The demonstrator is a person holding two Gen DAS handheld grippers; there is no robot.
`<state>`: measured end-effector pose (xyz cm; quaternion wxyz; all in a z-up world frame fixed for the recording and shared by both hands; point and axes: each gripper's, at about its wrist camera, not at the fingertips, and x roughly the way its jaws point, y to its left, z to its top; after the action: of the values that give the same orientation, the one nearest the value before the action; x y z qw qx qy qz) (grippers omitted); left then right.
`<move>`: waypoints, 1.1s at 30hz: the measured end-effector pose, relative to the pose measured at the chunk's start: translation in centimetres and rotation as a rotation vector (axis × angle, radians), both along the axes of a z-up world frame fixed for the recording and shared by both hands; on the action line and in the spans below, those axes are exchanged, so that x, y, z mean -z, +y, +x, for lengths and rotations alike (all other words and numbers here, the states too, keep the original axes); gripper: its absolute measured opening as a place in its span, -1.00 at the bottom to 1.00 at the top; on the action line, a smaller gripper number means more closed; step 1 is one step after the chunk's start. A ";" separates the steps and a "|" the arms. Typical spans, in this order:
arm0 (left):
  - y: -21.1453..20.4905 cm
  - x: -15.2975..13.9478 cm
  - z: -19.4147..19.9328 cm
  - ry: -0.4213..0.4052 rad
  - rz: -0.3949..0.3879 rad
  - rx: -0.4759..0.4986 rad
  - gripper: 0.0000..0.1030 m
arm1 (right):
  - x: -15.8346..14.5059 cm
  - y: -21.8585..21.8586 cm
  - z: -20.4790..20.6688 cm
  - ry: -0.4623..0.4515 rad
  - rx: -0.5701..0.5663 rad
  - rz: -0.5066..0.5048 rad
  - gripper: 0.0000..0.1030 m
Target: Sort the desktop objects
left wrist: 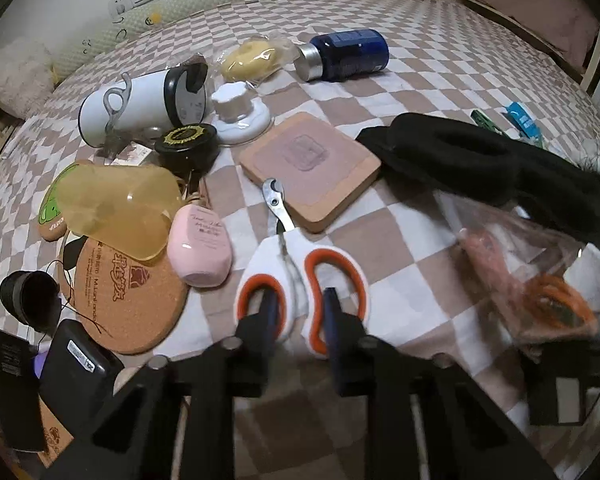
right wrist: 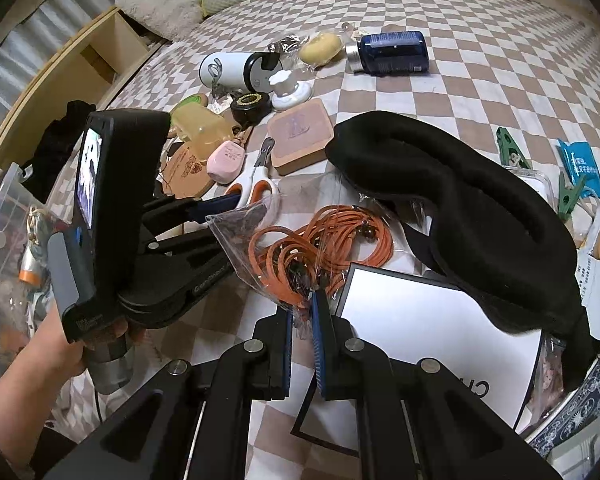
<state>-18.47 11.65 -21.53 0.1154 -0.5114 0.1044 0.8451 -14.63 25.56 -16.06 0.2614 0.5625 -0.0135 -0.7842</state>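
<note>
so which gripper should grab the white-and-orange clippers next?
Left. The left gripper already has its fingers in the handle loops of the white-and-orange clippers, jaws still apart. The right gripper is occupied, shut on the clear bag of orange cord.

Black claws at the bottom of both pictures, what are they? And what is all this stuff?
Each claw is a tool a person holds, with a camera looking along its two fingers. One picture comes from the left tool, the other from the right tool, which also sees the person's hand. Things lie scattered on a checked cloth: scissors, a blue bottle, a black mask. The left tool's fingers poke through the scissors' loops; whether they squeeze, I cannot tell. The right tool pinches a bag of orange cord.
</note>
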 end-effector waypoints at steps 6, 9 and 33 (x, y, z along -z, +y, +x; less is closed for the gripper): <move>-0.1 -0.8 0.6 -0.015 0.013 -0.001 -0.68 | -0.8 1.0 0.2 -0.001 0.017 -0.016 -0.81; -0.6 -1.8 1.0 -0.006 0.029 -0.018 -0.68 | -1.6 1.3 0.4 0.004 0.026 -0.028 -0.81; -4.4 -17.2 9.4 0.232 0.134 -0.065 -0.67 | -13.4 0.6 4.9 0.167 0.126 -0.192 -0.81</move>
<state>-9.11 7.23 -4.35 0.1090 -0.4047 0.0439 0.9069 -9.71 26.14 -2.69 0.2646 0.4657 -0.1021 -0.8383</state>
